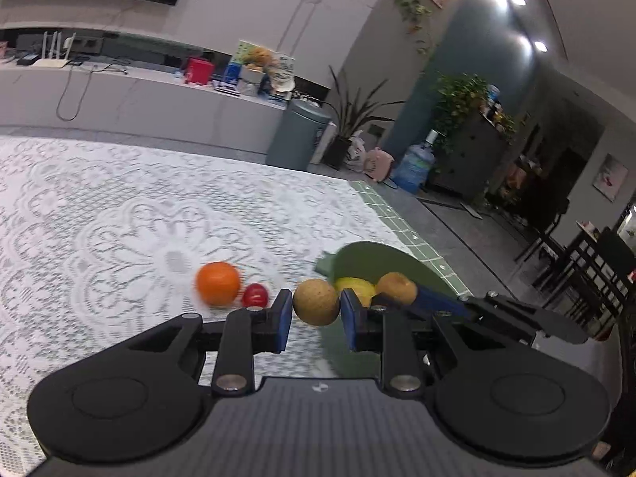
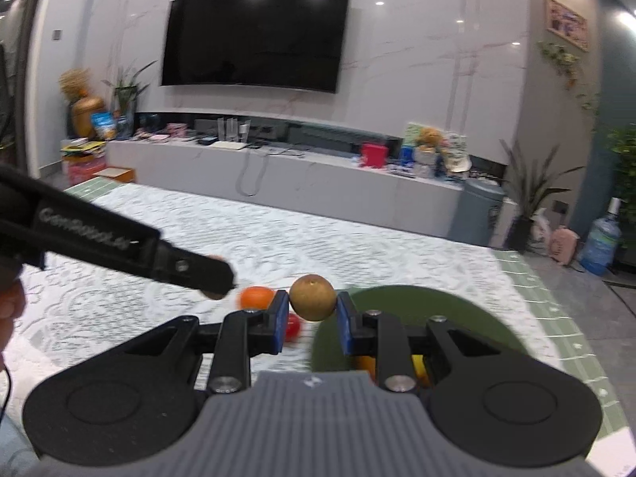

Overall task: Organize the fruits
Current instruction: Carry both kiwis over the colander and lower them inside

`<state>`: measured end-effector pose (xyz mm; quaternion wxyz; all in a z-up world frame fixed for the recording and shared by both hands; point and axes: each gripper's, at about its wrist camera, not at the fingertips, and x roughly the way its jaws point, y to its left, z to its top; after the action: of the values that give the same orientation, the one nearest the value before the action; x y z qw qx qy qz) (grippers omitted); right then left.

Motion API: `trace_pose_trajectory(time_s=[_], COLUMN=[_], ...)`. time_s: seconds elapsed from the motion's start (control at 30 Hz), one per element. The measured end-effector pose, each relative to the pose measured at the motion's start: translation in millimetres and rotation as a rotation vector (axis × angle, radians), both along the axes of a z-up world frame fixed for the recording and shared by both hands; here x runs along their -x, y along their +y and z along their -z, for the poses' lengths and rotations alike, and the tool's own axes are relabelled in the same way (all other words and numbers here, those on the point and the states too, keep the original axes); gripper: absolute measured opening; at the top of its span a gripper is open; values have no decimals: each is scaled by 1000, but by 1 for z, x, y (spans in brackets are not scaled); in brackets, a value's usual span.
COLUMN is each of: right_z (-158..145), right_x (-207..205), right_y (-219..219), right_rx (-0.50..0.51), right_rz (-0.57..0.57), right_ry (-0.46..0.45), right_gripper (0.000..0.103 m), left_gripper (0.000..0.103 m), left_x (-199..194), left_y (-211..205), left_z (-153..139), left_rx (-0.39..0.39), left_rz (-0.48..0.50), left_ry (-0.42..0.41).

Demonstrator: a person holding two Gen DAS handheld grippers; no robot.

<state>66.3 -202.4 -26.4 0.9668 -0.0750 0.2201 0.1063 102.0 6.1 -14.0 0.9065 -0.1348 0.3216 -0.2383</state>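
Note:
My left gripper is shut on a round brown fruit, held above the table beside the green plate. My right gripper is shut on another round brown fruit above the green plate's left edge; in the left wrist view that fruit shows over the plate. A yellow fruit lies on the plate. An orange and a small red fruit rest on the lace cloth left of the plate. The orange and red fruit also show in the right wrist view.
The table has a white lace cloth over a green checked cover; its right edge is close to the plate. Beyond are a long TV console, a grey bin, plants and a water jug.

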Motion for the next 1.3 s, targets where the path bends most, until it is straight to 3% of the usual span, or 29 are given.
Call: trace_pose_trajectory(time_s=[0.23, 0.4, 0.6, 0.77, 1.3], right_z=[-17, -17, -2, 7, 30], right_x=[-4, -20, -44, -55, -84], right_y=[-52, -79, -95, -103, -103], right_rx=[-68, -94, -137, -149, -105], right_rz=[114, 132, 100, 56, -29], right_ry=[25, 101, 252, 325, 482], right_gripper=[22, 22, 22, 22, 22], left_gripper=[29, 29, 29, 29, 29], left_x=[-6, -15, -29, -43, -67], left_y=[-45, -75, -108, -124, -150], left_z=[-10, -10, 3, 15, 38], left_rx=[-83, -160, -312, -424, -588], left_rz=[82, 145, 225, 269, 375], left_ry=[-3, 23, 65, 118, 220])
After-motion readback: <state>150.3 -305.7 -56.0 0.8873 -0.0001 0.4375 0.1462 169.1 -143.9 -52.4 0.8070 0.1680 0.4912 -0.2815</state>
